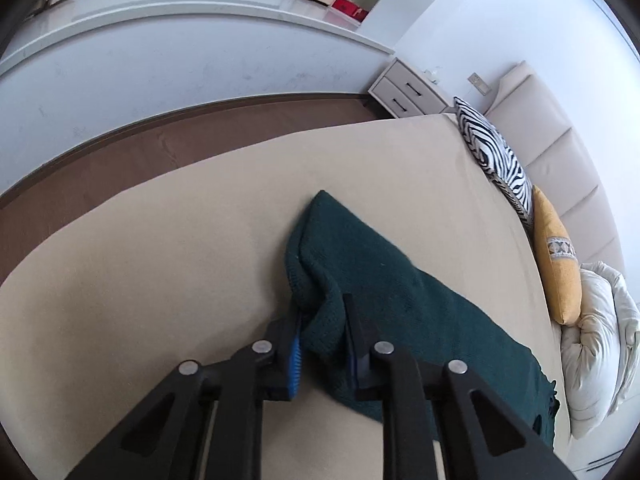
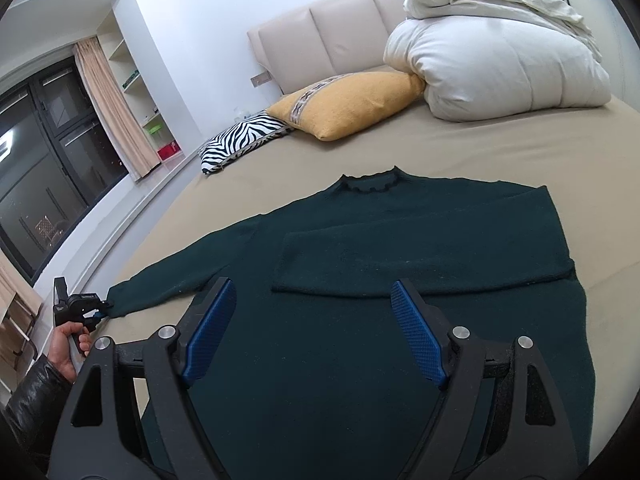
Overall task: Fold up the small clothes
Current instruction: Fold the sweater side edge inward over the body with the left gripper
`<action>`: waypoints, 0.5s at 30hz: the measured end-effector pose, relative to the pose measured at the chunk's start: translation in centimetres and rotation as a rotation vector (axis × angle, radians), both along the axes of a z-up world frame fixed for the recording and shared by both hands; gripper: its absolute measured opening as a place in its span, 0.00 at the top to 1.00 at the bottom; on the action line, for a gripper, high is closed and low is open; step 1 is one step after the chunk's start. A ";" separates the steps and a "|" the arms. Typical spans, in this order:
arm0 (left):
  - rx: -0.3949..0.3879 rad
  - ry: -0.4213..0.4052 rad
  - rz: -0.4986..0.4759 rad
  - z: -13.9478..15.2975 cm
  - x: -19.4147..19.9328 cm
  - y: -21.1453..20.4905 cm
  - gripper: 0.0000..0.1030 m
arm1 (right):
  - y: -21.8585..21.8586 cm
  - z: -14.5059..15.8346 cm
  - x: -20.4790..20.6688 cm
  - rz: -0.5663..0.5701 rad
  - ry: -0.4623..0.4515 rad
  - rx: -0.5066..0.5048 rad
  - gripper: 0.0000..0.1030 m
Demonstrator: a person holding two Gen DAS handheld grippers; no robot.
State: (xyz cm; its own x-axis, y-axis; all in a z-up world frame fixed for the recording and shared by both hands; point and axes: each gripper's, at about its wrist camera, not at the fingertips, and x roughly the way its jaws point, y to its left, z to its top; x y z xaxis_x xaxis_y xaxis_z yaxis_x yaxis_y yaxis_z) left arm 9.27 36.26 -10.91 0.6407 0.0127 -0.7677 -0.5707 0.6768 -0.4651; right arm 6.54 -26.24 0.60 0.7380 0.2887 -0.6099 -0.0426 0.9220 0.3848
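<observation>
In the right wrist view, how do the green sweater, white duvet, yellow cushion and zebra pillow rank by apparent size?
1. green sweater, though it lies nearest the camera
2. white duvet
3. yellow cushion
4. zebra pillow

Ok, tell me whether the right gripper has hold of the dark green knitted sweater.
No, the right gripper is open above the dark green knitted sweater.
</observation>
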 end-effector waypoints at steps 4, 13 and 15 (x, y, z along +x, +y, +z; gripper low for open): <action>0.023 -0.068 -0.047 3.1 0.3 -2.6 0.86 | -2.7 0.0 -1.0 -0.031 -0.004 0.027 0.23; 0.052 -0.213 -0.494 9.4 4.3 -22.2 0.86 | -6.1 -1.6 -3.5 -0.096 0.026 0.088 0.23; 0.027 -0.198 -0.590 8.5 4.8 -27.6 0.86 | -6.8 -2.1 -4.0 -0.111 0.031 0.089 0.23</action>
State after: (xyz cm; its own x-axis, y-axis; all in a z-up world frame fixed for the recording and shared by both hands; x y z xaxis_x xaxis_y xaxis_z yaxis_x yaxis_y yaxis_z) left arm 14.09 8.70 -2.42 0.6757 -0.3692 -0.6380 -0.0015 0.8649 -0.5020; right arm 2.58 -33.09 -1.48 0.7497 0.2607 -0.6083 0.0706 0.8824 0.4651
